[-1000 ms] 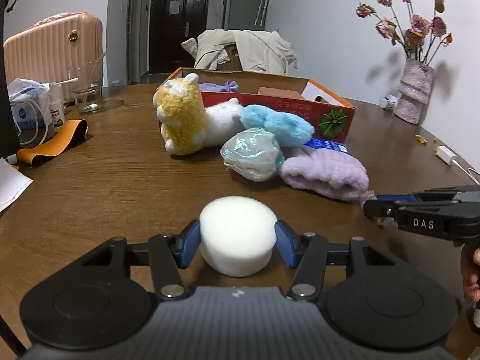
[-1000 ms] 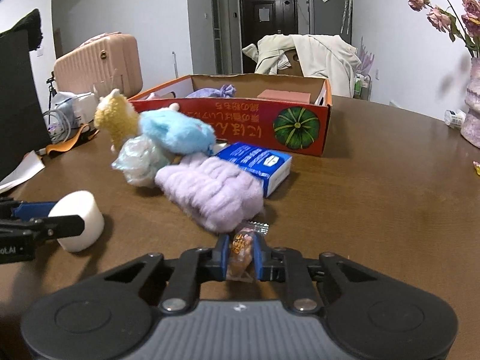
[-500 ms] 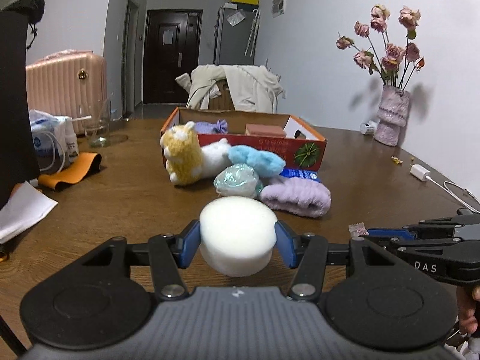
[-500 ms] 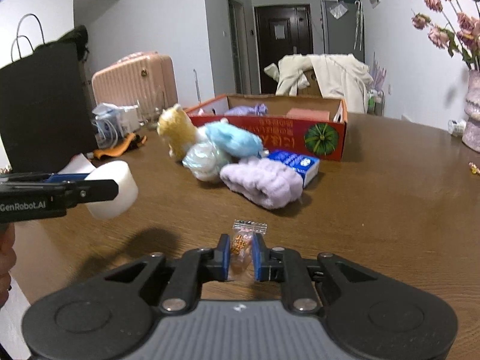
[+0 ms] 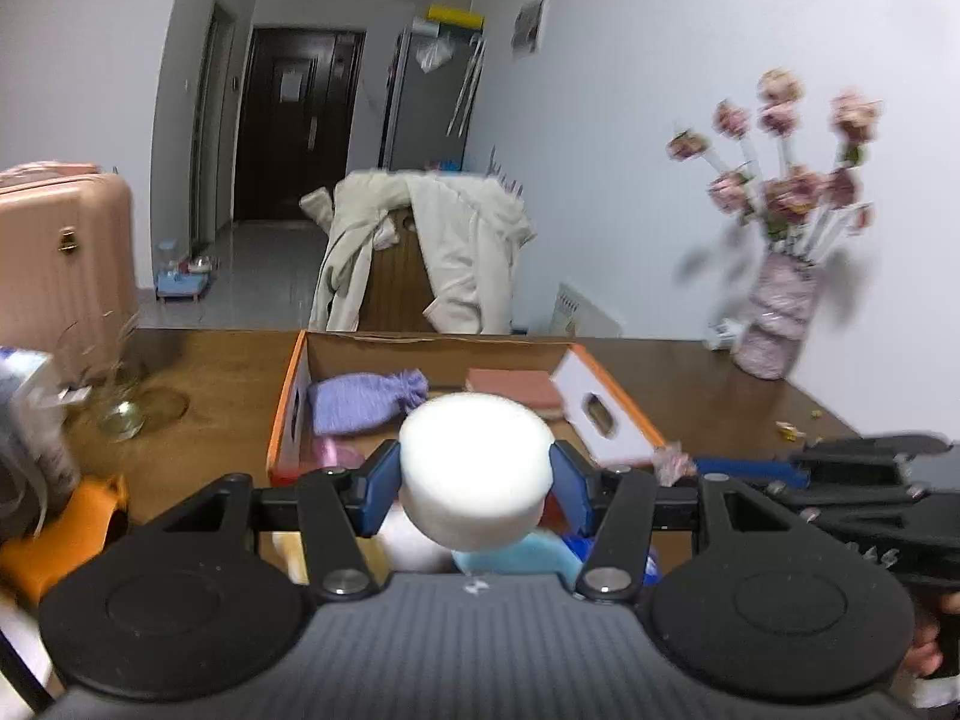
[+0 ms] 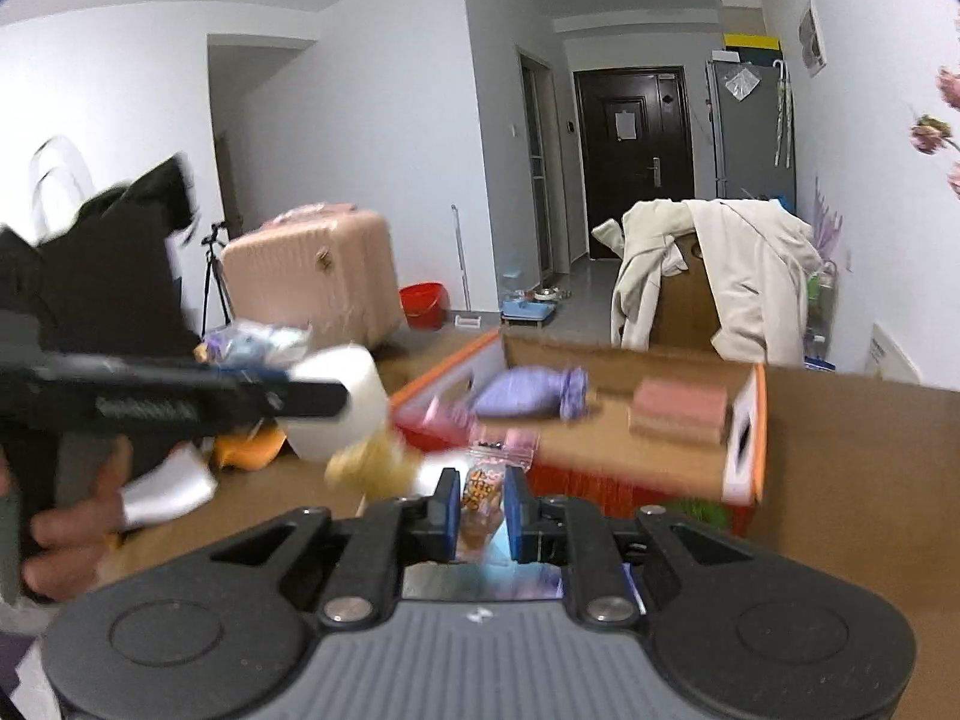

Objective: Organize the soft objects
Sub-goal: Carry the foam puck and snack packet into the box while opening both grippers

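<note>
The left gripper (image 5: 475, 483) has its fingers clamped on a white sponge (image 5: 475, 468), held in the air in front of the cardboard box (image 5: 287, 414) on the table (image 5: 198, 438). The right gripper (image 6: 482, 510) pinches a small snack packet (image 6: 480, 489) just before the same box, which holds a purple pouch (image 6: 528, 393) and a pink block (image 6: 678, 411).

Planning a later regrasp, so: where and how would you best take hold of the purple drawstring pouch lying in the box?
Probably across the plump middle of the purple pouch, coming straight down from above. It lies flat on its side in the open-topped cardboard box, whose walls block side approaches, and its gathered neck looks too thin for a secure pinch.
</note>
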